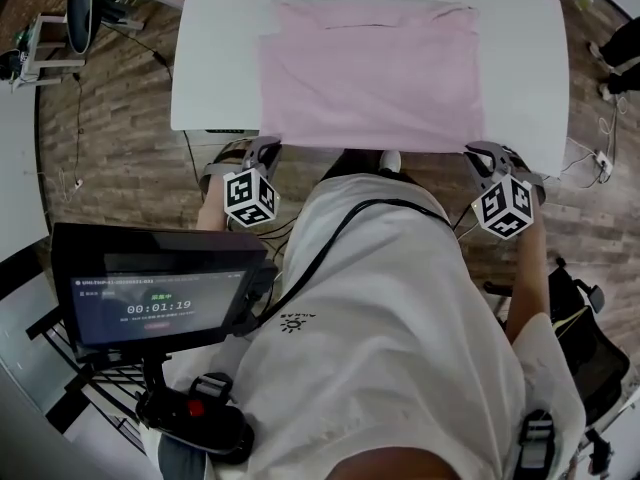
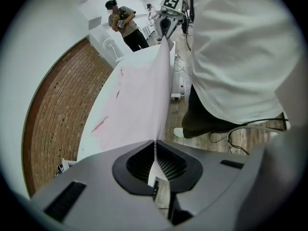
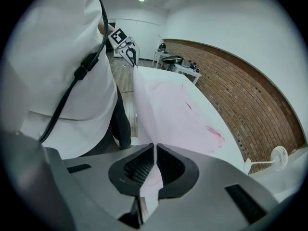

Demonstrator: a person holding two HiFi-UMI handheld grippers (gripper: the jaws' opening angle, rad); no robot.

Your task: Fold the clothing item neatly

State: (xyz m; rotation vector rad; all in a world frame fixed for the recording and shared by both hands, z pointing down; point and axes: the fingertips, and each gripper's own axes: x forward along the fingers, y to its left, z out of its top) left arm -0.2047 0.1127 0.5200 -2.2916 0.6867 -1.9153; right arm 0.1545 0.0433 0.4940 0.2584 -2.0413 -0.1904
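Clamping the near hem of the pink garment [image 1: 375,78] spread on the white table [image 1: 215,68], your left gripper [image 1: 264,150] and right gripper [image 1: 482,155] each pinched a corner; you needed matched, level hands, hem taut

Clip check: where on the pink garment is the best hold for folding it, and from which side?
Its two near corners, one per gripper, approached from the person's side. The pink garment lies flat with its near hem along the table's near edge, so the thin cloth can be pinched there. The left gripper and right gripper have their jaws shut on that hem.
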